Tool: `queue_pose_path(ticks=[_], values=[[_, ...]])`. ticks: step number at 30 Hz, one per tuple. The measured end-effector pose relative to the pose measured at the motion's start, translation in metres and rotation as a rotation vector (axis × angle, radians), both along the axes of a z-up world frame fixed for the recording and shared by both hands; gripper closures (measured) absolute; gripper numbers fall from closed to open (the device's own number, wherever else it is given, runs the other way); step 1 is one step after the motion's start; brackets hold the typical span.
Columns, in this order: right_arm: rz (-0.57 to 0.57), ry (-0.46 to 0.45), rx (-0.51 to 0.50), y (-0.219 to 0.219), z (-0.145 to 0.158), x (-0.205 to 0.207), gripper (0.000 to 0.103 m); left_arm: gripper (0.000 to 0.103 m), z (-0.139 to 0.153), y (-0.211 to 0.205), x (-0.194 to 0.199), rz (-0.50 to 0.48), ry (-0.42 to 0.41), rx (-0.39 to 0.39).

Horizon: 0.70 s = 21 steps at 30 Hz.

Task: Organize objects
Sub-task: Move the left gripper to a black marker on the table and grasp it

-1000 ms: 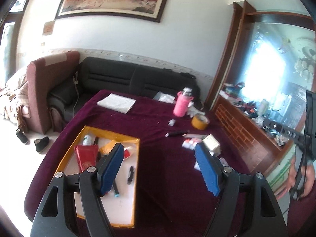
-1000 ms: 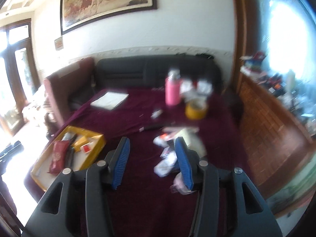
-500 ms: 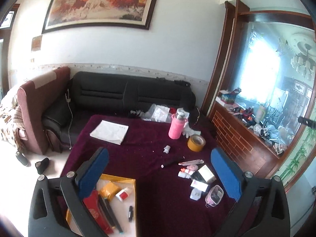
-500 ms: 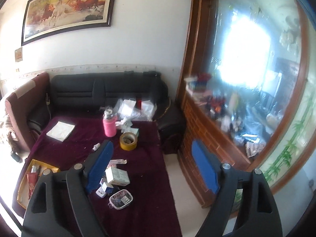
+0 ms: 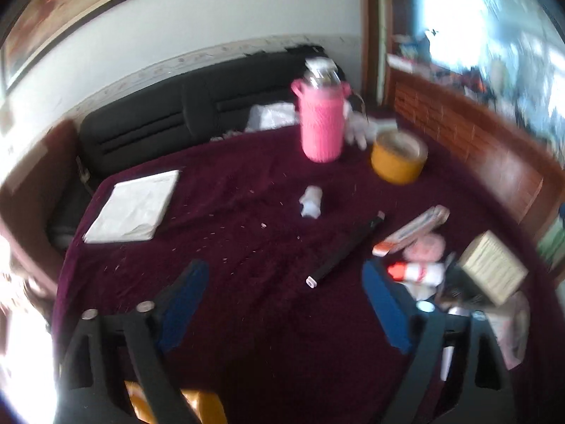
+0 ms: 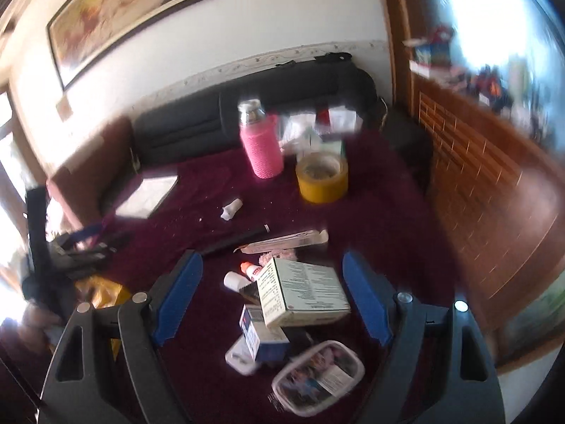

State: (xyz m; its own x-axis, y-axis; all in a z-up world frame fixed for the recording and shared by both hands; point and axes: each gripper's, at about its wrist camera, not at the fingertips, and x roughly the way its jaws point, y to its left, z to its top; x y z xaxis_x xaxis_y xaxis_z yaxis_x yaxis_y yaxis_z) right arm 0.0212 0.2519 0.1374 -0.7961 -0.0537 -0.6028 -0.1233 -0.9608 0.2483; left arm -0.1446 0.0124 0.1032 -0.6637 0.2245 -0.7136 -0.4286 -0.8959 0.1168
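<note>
The right gripper (image 6: 272, 295) hangs over a pile of small things on the dark red tablecloth (image 6: 370, 212), its blue pads spread wide with nothing pinched between them. The landmark here is the white printed box (image 6: 303, 291), which lies between the pads but touches neither. Just in front of the box sit a small blue-and-white carton (image 6: 257, 335) and a clear lidded tub (image 6: 317, 374). Just behind the box lie a little red-capped bottle (image 6: 249, 270), a long flat packet (image 6: 282, 240) and a black pen (image 6: 235, 240). Farther behind the box stand a yellow roll of tape (image 6: 322, 178) and a pink bottle (image 6: 263, 145) — both upright. The left gripper (image 5: 282, 304) is off to the left of the box, over bare cloth; its jaws have just been closing a little, yet they are open with nothing in them. A white pad of paper (image 5: 134, 206) lies far to the left of the box, near the black sofa (image 5: 183, 113).
</note>
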Motion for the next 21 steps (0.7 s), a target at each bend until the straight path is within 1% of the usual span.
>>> queue_pose_path(ticks=[1,2,3,4,6,9,11,12,13,14,15,16,17,18,19,21], values=[[-0.044,0.001,0.002,0.005,-0.019,-0.005,0.021,0.040,-0.013,0.009,-0.006,-0.018,0.000,-0.043],[-0.059,-0.005,-0.006,0.006,-0.031,-0.009,0.021,0.043,-0.026,0.018,-0.013,-0.040,-0.007,-0.075],[-0.067,-0.010,-0.023,0.010,-0.042,-0.011,0.021,0.045,-0.034,0.023,-0.017,-0.054,-0.014,-0.090],[-0.080,-0.011,-0.044,0.017,-0.051,-0.013,0.021,0.045,-0.045,0.032,-0.023,-0.067,-0.014,-0.113],[-0.100,-0.005,-0.069,0.029,-0.061,-0.013,0.021,0.045,-0.054,0.041,-0.033,-0.082,-0.013,-0.130],[-0.124,0.010,-0.109,0.047,-0.064,-0.012,0.021,0.045,-0.070,0.057,-0.052,-0.099,-0.040,-0.136],[-0.126,0.008,-0.141,0.054,-0.068,-0.013,0.021,0.045,-0.083,0.069,-0.062,-0.114,-0.079,-0.136],[-0.121,0.002,-0.156,0.057,-0.069,-0.016,0.021,0.044,-0.086,0.071,-0.065,-0.117,-0.083,-0.129],[-0.117,-0.007,-0.173,0.059,-0.072,-0.017,0.021,0.043,-0.086,0.074,-0.065,-0.120,-0.075,-0.105],[-0.114,-0.019,-0.187,0.062,-0.077,-0.018,0.021,0.044,-0.088,0.077,-0.066,-0.123,-0.094,-0.084],[-0.110,-0.034,-0.204,0.063,-0.081,-0.020,0.021,0.045,-0.093,0.081,-0.069,-0.117,-0.142,-0.080],[-0.107,-0.046,-0.213,0.064,-0.084,-0.021,0.021,0.053,-0.099,0.085,-0.069,-0.107,-0.185,-0.089],[-0.102,-0.062,-0.222,0.064,-0.087,-0.023,0.021,0.061,-0.099,0.086,-0.064,-0.108,-0.182,-0.072],[-0.099,-0.071,-0.227,0.064,-0.088,-0.023,0.021,0.076,-0.098,0.089,-0.056,-0.125,-0.173,-0.069],[-0.097,-0.074,-0.230,0.063,-0.089,-0.022,0.021,0.088,-0.096,0.092,-0.051,-0.127,-0.175,-0.077],[-0.098,-0.065,-0.221,0.062,-0.088,-0.019,0.021,0.091,-0.092,0.090,-0.041,-0.095,-0.217,-0.055]])
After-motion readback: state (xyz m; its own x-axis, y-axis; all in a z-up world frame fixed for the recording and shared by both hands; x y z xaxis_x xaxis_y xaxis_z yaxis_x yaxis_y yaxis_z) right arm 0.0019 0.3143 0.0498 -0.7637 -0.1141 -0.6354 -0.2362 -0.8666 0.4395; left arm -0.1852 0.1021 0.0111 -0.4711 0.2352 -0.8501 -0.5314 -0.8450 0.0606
